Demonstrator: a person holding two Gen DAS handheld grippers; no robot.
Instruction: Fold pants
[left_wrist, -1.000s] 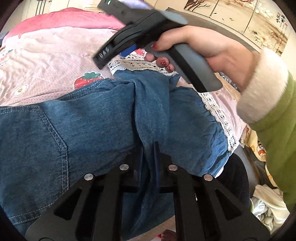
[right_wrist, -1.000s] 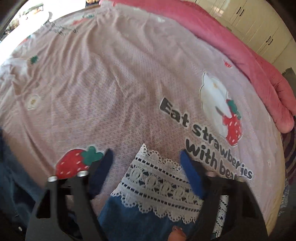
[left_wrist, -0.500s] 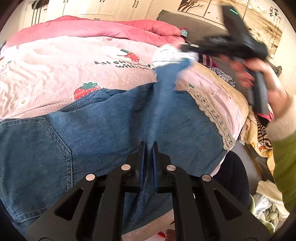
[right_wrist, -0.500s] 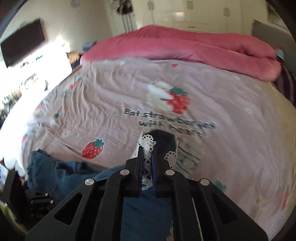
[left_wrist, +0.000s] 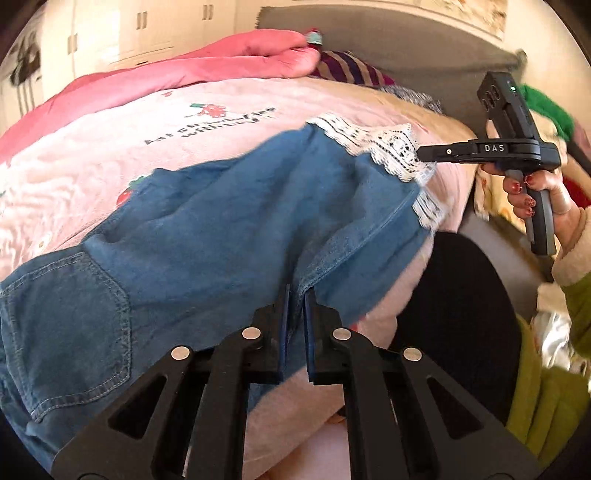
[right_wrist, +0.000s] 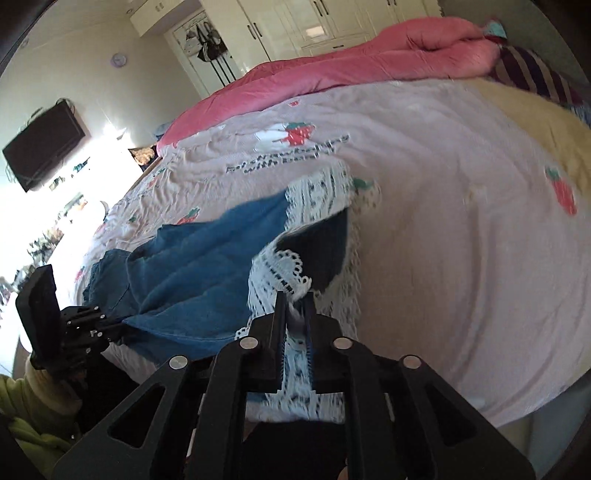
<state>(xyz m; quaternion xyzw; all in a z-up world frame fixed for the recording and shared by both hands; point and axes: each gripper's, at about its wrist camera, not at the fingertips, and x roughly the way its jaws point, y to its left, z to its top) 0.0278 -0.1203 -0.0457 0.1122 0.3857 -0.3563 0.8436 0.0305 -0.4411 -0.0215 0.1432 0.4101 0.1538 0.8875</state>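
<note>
Blue denim pants (left_wrist: 221, 206) with a white lace hem (left_wrist: 373, 142) lie across a pink strawberry bedsheet (left_wrist: 92, 155). My left gripper (left_wrist: 295, 295) is shut on a denim edge at the near side of the pants, and it also shows low left in the right wrist view (right_wrist: 122, 323). My right gripper (right_wrist: 295, 299) has the lace hem (right_wrist: 273, 266) pinched between its pads, though its jaws are opening slightly. From the left wrist view the right gripper (left_wrist: 419, 153) holds that hem out to the right, so the leg (right_wrist: 207, 258) is drawn between the two grippers.
A rolled pink quilt (right_wrist: 369, 59) runs along the bed's far side, with a striped cloth (left_wrist: 351, 70) and a grey headboard (left_wrist: 388, 44) beside it. A wall TV (right_wrist: 44, 144) and white wardrobes (right_wrist: 314, 22) stand beyond. A green sleeve (left_wrist: 546, 387) is at the right.
My right gripper went from open over the lace hem to pinching it, then swung far right with it, stretching the leg out. My left gripper kept its hold and rolled somewhat.
</note>
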